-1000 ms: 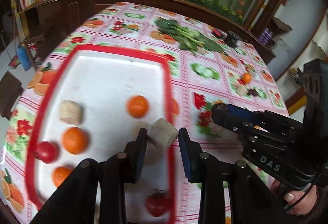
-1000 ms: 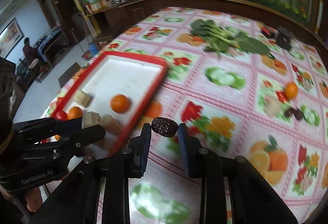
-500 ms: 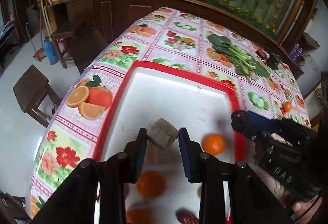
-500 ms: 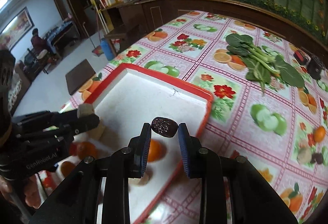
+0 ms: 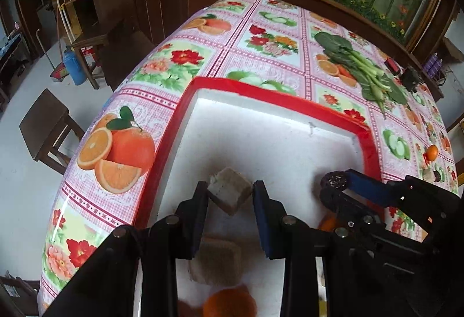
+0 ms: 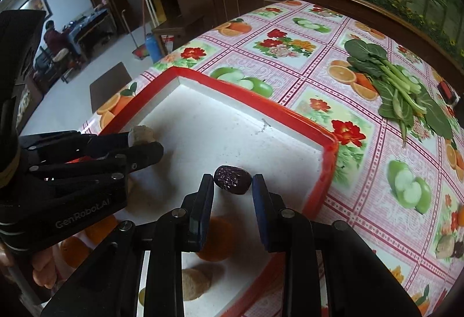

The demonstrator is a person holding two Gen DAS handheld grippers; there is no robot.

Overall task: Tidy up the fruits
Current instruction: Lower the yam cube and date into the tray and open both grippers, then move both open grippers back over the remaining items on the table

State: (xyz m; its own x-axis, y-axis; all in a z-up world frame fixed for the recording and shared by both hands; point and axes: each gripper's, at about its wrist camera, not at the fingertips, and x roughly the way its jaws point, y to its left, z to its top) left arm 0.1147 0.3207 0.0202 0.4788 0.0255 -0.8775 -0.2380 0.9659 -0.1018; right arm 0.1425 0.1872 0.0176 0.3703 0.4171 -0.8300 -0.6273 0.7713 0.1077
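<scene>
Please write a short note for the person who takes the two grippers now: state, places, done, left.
Left hand-held gripper: shut on a beige cube, over the red tray.
Right hand-held gripper: shut on a dark date, also over the tray.
Done: oranges and other beige pieces already lie in the tray.
Left: set both pieces down; one orange remains on the tablecloth, beside small pieces. The greens are no fruit.

An orange [image 5: 229, 302] at six o'clock is cut off by the lower edge, and a beige block [image 5: 216, 263] is half hidden behind the left hand-held gripper [image 5: 230, 196].
</scene>
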